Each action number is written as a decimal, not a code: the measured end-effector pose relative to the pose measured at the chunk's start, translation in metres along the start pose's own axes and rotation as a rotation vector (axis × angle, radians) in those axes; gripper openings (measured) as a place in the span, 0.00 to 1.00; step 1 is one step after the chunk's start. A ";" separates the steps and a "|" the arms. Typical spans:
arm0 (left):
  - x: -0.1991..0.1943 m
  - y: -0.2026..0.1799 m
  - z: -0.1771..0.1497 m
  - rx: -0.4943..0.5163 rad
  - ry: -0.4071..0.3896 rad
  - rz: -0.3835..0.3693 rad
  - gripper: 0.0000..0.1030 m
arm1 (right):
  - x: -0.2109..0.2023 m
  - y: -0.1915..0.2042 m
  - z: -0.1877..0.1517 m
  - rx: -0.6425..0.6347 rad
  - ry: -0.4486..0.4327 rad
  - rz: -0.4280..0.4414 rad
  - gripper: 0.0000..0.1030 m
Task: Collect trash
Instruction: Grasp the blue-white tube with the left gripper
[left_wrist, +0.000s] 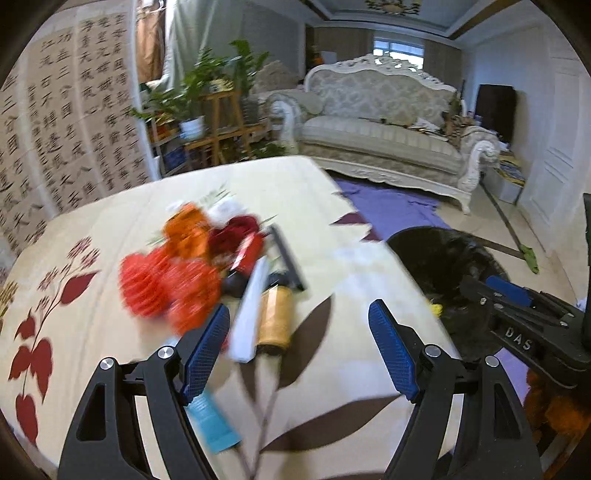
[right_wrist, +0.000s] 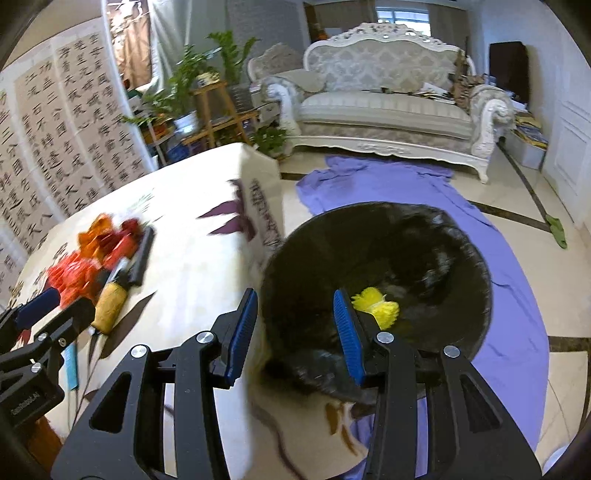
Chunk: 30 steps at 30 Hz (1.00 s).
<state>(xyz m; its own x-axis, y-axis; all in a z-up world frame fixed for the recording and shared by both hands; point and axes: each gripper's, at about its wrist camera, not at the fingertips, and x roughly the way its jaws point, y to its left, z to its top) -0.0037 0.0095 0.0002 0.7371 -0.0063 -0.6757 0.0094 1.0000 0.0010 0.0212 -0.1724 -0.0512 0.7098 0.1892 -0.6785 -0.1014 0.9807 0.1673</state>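
Both grippers, left and right, gaped empty. We judged one yellow scrap binned; the pile at centre-left remained.

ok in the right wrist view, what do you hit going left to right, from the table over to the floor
red crinkly pile → tan roll → bare tablecloth → black bin with a yellow wad inside → purple cloth → green rag
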 end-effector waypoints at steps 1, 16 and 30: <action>-0.001 0.006 -0.004 -0.012 0.006 0.012 0.73 | -0.001 0.005 -0.003 -0.006 0.003 0.008 0.41; 0.004 0.059 -0.050 -0.140 0.092 0.095 0.73 | -0.002 0.052 -0.027 -0.084 0.049 0.058 0.41; 0.004 0.074 -0.060 -0.146 0.084 0.092 0.22 | 0.007 0.067 -0.025 -0.111 0.070 0.070 0.41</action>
<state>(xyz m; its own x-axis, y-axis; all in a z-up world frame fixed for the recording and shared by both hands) -0.0405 0.0837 -0.0467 0.6716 0.0803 -0.7366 -0.1586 0.9867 -0.0371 0.0018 -0.1039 -0.0627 0.6484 0.2567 -0.7167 -0.2284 0.9637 0.1384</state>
